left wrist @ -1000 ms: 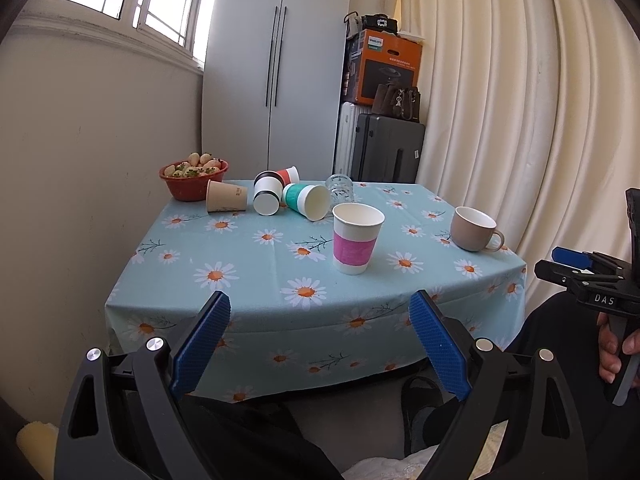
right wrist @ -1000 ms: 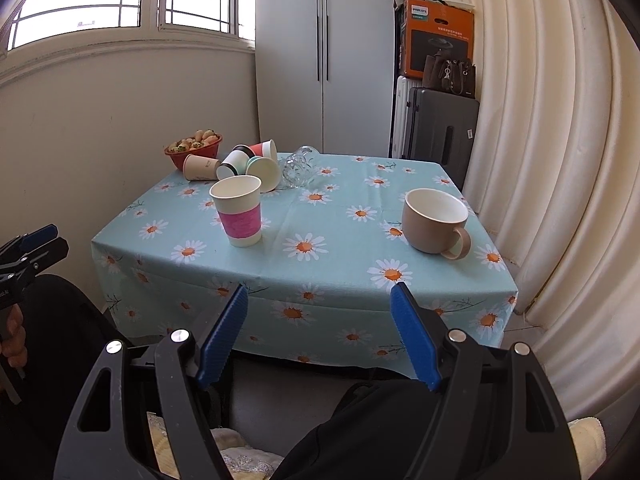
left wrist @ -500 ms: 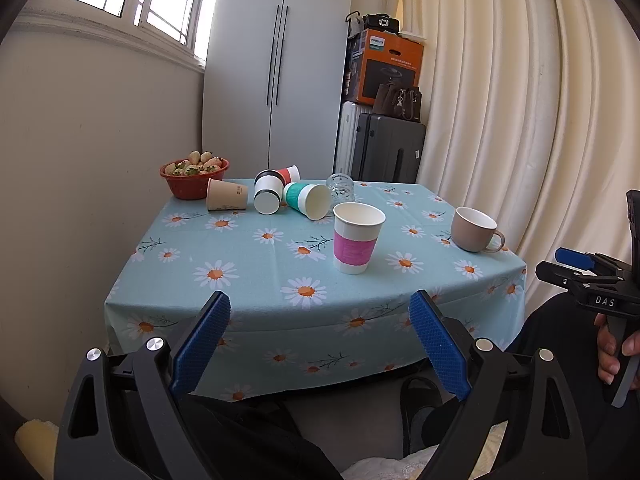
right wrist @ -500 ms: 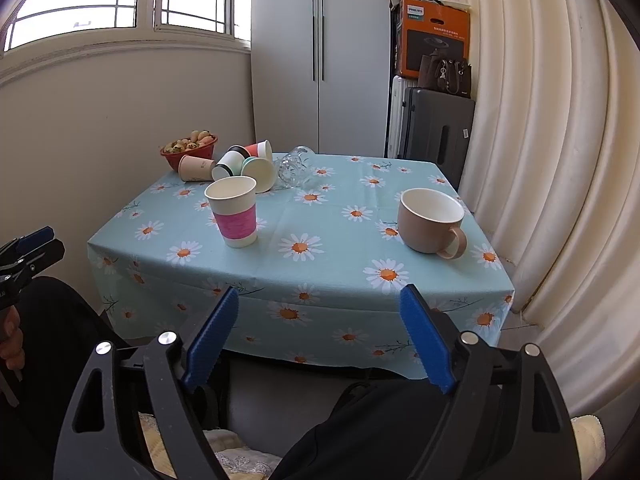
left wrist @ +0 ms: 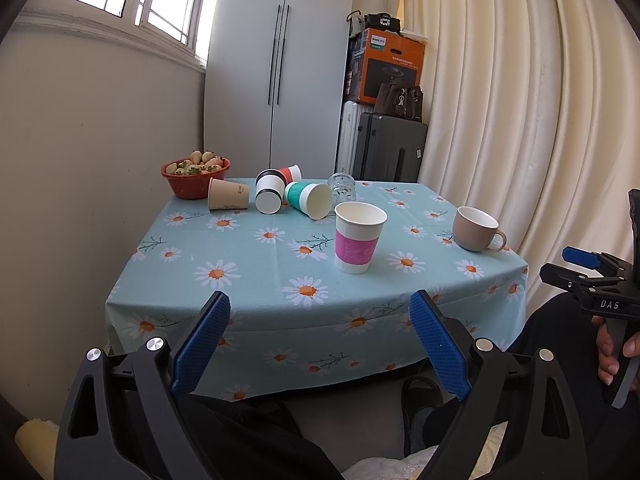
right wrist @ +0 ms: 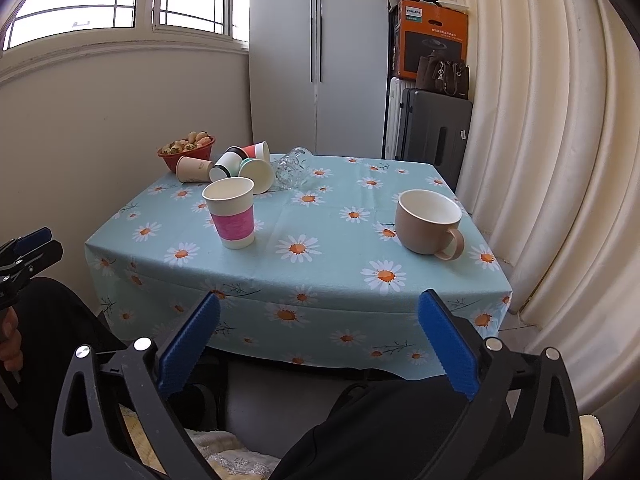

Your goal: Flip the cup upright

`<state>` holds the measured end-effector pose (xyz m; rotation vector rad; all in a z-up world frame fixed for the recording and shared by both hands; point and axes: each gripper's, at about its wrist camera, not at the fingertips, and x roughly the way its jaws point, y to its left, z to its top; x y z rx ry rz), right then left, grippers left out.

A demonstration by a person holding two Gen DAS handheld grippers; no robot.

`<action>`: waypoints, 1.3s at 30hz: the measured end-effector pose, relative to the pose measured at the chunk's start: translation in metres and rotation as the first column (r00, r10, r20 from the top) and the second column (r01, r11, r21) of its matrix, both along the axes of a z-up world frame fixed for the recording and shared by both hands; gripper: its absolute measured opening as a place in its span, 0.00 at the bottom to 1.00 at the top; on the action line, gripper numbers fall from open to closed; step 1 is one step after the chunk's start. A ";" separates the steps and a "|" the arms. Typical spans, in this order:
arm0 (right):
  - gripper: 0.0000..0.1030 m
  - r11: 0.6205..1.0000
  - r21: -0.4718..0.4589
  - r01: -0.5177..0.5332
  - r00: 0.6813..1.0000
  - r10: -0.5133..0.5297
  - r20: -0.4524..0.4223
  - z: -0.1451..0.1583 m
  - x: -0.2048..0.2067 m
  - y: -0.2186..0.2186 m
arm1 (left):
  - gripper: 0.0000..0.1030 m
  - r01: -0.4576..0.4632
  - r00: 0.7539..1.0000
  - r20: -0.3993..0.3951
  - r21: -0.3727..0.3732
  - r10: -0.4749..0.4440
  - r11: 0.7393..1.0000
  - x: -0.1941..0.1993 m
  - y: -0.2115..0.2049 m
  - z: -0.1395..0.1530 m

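I had both tools held back off the near edge of the counter (left wrist: 248,312), over my lap, and neither one was touching anything. The left hand-held gripper (left wrist: 320,340) had its blue pads spread wide with nothing between them, and the right hand-held gripper (right wrist: 320,336) stood the same way, wide apart and empty. On the daisy cloth I could count 2 vessels already standing mouth-up: the pink-banded paper cup (left wrist: 358,238) near the middle and the tan ceramic mug (right wrist: 430,222) toward the right edge, well apart from each other. What I judged to be left of the job was the cluster at the far left corner, just beside the red bowl of fruit (left wrist: 196,176): 4 paper cups lay on their sides there, a plain tan one (left wrist: 227,195), a black-and-white one (left wrist: 269,196), a red one (left wrist: 290,172) half hidden behind it, and a green-banded one (left wrist: 310,199) with its mouth turned toward me. A clear glass (right wrist: 292,168) also lay tipped over just to the right of them. So I read the task as either partly done or hardly begun, with no fallen cup gripped yet; I could not tell which one was meant next. All of them sat far from my pads, so a long reach across the cloth was still needed.
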<state>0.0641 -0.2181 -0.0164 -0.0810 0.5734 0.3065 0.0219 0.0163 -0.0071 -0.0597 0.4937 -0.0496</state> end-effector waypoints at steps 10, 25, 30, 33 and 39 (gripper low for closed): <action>0.95 1.000 -0.001 0.000 1.000 0.000 0.001 0.000 0.000 0.000 | 0.86 0.001 1.000 -0.002 0.000 -0.001 1.000 0.000 0.000 0.000; 0.95 1.000 -0.003 0.001 1.000 -0.001 -0.004 -0.001 0.000 0.000 | 0.86 -0.002 1.000 -0.008 -0.002 0.002 1.000 0.000 0.001 -0.002; 0.95 1.000 -0.003 0.002 1.000 -0.002 -0.005 -0.002 0.000 0.000 | 0.86 -0.003 1.000 -0.008 -0.004 0.003 1.000 0.000 0.001 -0.002; 0.95 1.000 -0.003 0.002 1.000 -0.002 -0.005 -0.002 0.001 0.000 | 0.86 -0.003 1.000 -0.008 -0.002 0.003 1.000 0.001 0.001 -0.002; 0.95 1.000 -0.003 0.001 1.000 -0.001 -0.005 -0.002 0.001 0.000 | 0.86 -0.003 1.000 -0.008 -0.003 0.003 1.000 0.001 0.000 -0.002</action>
